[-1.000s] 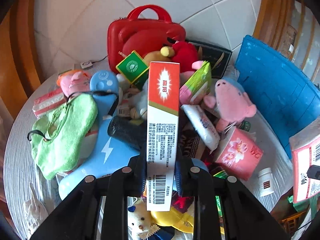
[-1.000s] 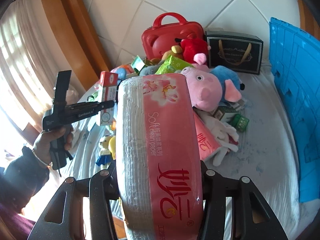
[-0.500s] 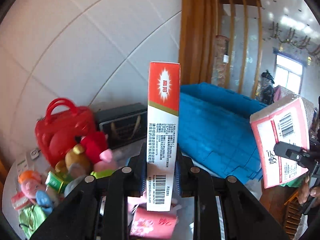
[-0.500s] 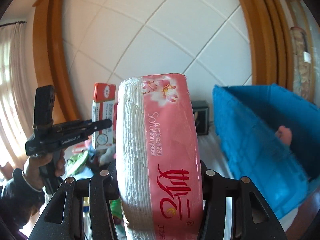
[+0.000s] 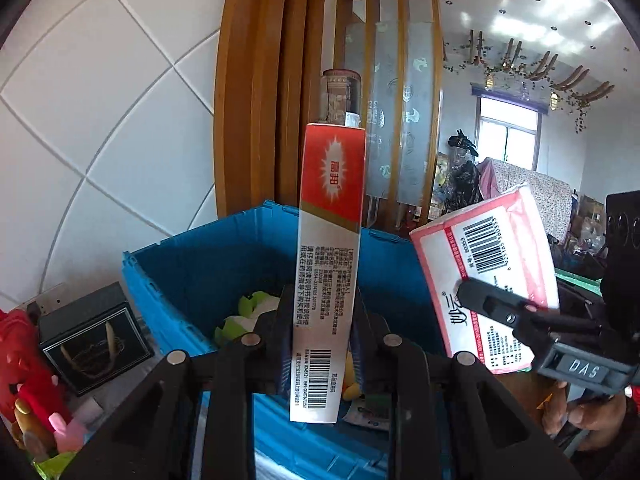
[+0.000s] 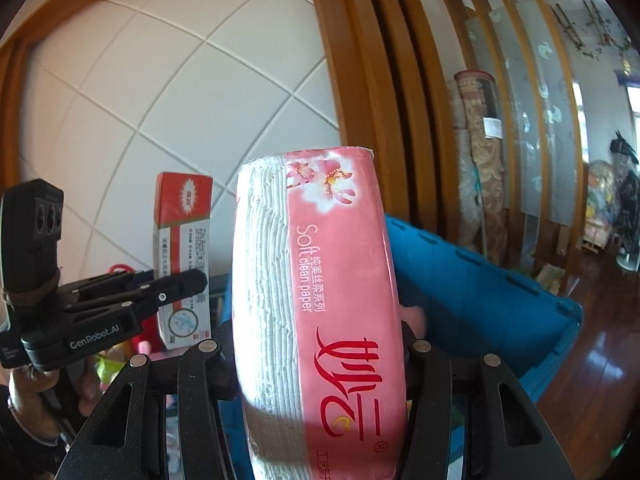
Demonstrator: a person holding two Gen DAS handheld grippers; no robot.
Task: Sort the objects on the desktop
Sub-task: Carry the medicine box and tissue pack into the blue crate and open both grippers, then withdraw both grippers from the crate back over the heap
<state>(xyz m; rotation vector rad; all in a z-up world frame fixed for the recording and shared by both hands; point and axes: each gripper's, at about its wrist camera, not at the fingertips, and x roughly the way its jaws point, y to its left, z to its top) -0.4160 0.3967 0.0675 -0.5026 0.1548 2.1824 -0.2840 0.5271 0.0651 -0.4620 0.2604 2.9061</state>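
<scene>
At the far left of the left wrist view, a red case (image 5: 20, 356) and some soft toys (image 5: 36, 428) lie on the surface, with a dark gift box (image 5: 94, 340) just beside the blue crate (image 5: 180, 280). These look like things not yet sorted, so the task seems only partly done; how much more remains on the surface is out of frame.

The crate already holds a few items: a green and white soft thing (image 5: 248, 312) and some smaller pieces near the bottom, too hidden to name. That suggests some sorting has been finished.

In the middle, the left gripper (image 5: 320, 340) is clamped on a tall red and white carton (image 5: 328, 272), which stands upright between the fingers, in the air above the open crate. Judging by this, its release into the crate is the step in hand.

Further right, the right gripper (image 5: 500, 308) is clamped on a pink tissue pack (image 5: 484, 276), tilted, held in the air near the crate's right side. The right wrist view confirms it: the tissue pack (image 6: 320, 304) is squeezed firmly between the right gripper (image 6: 320, 360) fingers, with the crate (image 6: 480, 288) behind it and the left gripper (image 6: 176, 284) with its carton (image 6: 182, 240) off to the left.

Both held items still need dropping in.
</scene>
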